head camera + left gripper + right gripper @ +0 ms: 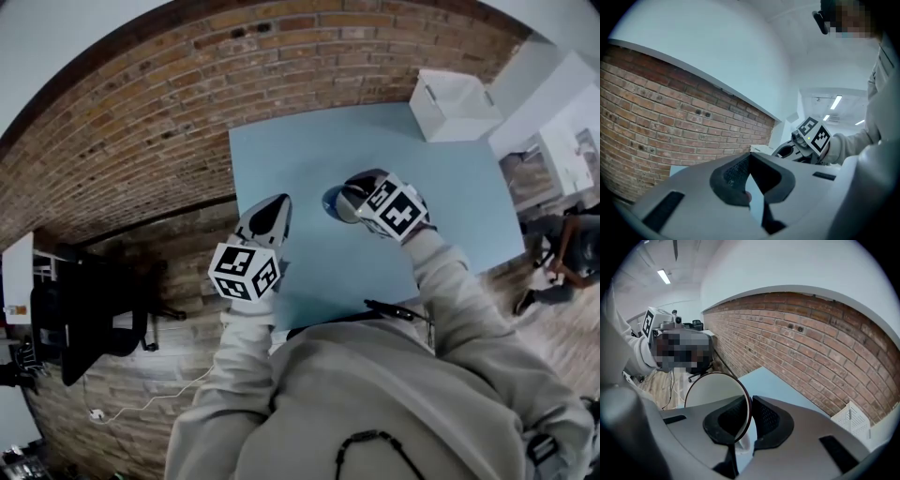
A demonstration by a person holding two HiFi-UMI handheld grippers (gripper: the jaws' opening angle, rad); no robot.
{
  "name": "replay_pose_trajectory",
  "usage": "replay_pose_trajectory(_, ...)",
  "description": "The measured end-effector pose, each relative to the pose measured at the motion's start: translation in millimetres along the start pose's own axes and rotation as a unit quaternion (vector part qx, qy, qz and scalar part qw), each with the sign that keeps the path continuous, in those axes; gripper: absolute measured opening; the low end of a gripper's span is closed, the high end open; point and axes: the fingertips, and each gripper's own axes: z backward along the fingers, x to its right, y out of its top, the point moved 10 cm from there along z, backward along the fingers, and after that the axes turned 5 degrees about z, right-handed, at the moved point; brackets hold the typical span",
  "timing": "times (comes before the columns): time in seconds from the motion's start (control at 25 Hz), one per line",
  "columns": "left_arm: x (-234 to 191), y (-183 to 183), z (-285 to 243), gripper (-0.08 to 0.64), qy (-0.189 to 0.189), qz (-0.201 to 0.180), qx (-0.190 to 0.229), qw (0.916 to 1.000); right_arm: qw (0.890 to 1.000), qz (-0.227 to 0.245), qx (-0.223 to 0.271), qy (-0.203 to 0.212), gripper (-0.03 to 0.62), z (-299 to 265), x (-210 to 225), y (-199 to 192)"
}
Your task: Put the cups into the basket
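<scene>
Blue table [309, 159]: one basket [455, 103]; one cup [715, 390] in right tongs [749, 401].

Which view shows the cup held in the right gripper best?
The right gripper view: the cup sits close up, its rim pinched between the jaws. The head view shows only a sliver of it beside the right gripper. The left gripper view shows no clear cup.

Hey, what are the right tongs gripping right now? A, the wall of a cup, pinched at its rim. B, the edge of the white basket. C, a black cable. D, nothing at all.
A: in the right gripper view the right tongs are closed on the dark-rimmed wall of a cup, one pad inside and one outside. The white basket stands apart at a far corner of the blue table.
</scene>
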Motion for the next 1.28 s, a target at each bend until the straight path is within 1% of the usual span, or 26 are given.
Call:
replay_pose_trajectory(0.16, 6.6, 2.5, -11.8, -0.003, -0.022, -0.005, -0.009, 0.9997, 1.0, -0.008, -0.002, -0.002, 0.041, 7.6, 1.7, -3.8)
replay_pose_trajectory(0.32, 14.0, 3.2, -21.6, -0.004, -0.04, -0.015, -0.019, 0.9989, 1.0, -0.019, -0.011, -0.005, 0.041, 16.2, 4.3, -16.3)
replay_pose_trajectory(0.4, 17.0, 1.7, -24.4, -0.003, -0.052, -0.023, -0.026, 0.998, 0.999, -0.029, -0.014, -0.016, 0.041, 24.7, 10.7, -25.1)
replay_pose_trajectory(0.56, 20.5, -4.3, -30.9, -0.003, -0.072, -0.02, -0.04, 0.9964, 0.997, -0.055, -0.023, -0.043, 0.041, 45.6, 18.4, -43.1)
replay_pose_trajectory(0.72, 40.8, -6.5, -58.6, -0.004, -0.107, -0.025, -0.053, 0.9925, 0.994, -0.081, -0.028, -0.069, 0.041, 70.2, 20.3, -63.9)
replay_pose_trajectory(0.84, 63.8, -10.0, -84.0, -0.003, -0.144, -0.031, -0.062, 0.9872, 0.99, -0.102, -0.033, -0.089, 0.041, 90.5, 22.1, -81.8)
replay_pose_trajectory(0.96, 91.2, -17.9, -105.4, -0.003, -0.183, -0.032, -0.07, 0.9802, 0.985, -0.129, -0.041, -0.103, 0.041, 112.4, 18.9, -109.0)
replay_pose_trajectory(1.16, 145.1, -30.9, -134.7, -0.003, -0.248, -0.033, -0.087, 0.9643, 0.972, -0.181, -0.06, -0.139, 0.041, 152.9, 12.4, -159.6)
replay_pose_trajectory(1.28, 167.7, -38.3, -146.6, -0.004, -0.271, -0.034, -0.094, 0.9574, 0.964, -0.205, -0.063, -0.16, 0.041, 172.4, 13.6, -181.3)
